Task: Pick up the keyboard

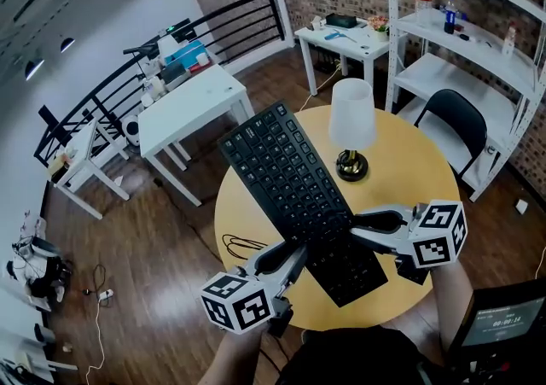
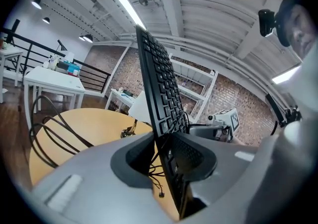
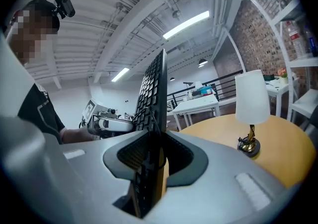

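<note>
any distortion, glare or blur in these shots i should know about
Head view: strong fisheye bows the shelf and railing; keyboard sharp. Left gripper view: dark rounded corners, ceiling strip light blown out. Right gripper view: same dark corners, lamp crisp.

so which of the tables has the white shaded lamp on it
The round yellow wooden table, beneath the held black keyboard: the lamp with the white shade stands on it. The white rectangular tables farther back carry none.
</note>
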A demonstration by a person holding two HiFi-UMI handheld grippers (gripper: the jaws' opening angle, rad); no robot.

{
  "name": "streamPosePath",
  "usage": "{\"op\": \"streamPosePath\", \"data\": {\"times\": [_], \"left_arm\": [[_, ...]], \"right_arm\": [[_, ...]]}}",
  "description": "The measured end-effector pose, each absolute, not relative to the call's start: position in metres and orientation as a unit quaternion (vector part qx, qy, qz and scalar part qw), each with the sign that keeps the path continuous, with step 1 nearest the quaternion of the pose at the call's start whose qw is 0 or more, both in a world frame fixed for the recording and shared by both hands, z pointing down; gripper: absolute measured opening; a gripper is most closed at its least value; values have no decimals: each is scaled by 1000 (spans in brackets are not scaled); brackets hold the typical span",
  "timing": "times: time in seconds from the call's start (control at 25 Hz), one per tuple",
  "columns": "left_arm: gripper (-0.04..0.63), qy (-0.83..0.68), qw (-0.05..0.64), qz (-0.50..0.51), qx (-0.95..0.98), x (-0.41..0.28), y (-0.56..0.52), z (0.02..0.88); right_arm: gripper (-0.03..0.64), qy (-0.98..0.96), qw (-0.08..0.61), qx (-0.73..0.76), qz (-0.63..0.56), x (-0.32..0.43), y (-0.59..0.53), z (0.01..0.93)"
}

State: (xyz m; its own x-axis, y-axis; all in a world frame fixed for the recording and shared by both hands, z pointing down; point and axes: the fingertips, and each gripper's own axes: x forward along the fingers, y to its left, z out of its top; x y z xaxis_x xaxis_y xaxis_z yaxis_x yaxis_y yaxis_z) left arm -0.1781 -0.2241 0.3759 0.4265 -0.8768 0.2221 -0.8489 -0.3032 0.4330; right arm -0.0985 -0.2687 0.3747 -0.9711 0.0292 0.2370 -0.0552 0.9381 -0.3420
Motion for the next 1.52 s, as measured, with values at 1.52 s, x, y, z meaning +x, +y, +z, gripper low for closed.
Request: {"op": "streamPosePath", "data": {"times": [1.52], "left_arm": [[110, -535, 220, -30, 815, -181, -219, 366]], "right_arm": [[100, -982, 102, 30, 158, -99, -260, 371]]}}
